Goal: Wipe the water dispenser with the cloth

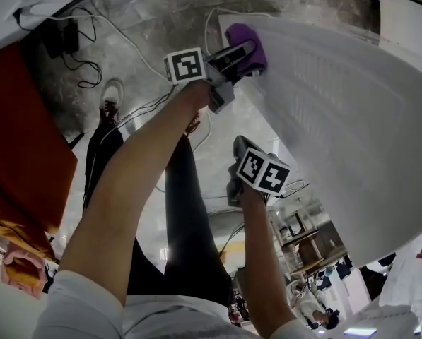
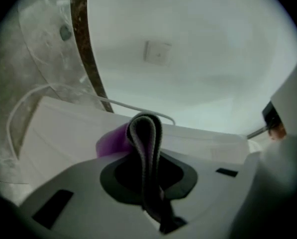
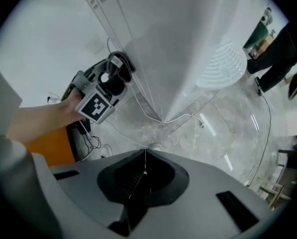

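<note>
Got the cloth (image 1: 251, 42) pinched tight in the left gripper (image 1: 242, 54), up against the dispenser (image 1: 338, 97) on its white side panel, near the far corner. Got the right gripper (image 3: 144, 156) hanging nearby, jaws closed on nothing, aimed at the floor (image 3: 228, 128) and cables (image 3: 153, 114).

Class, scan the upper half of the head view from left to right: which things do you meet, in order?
Dark orange flat panel → black adapter block with cable → pale shoe → purple cloth → white ribbed water dispenser.
</note>
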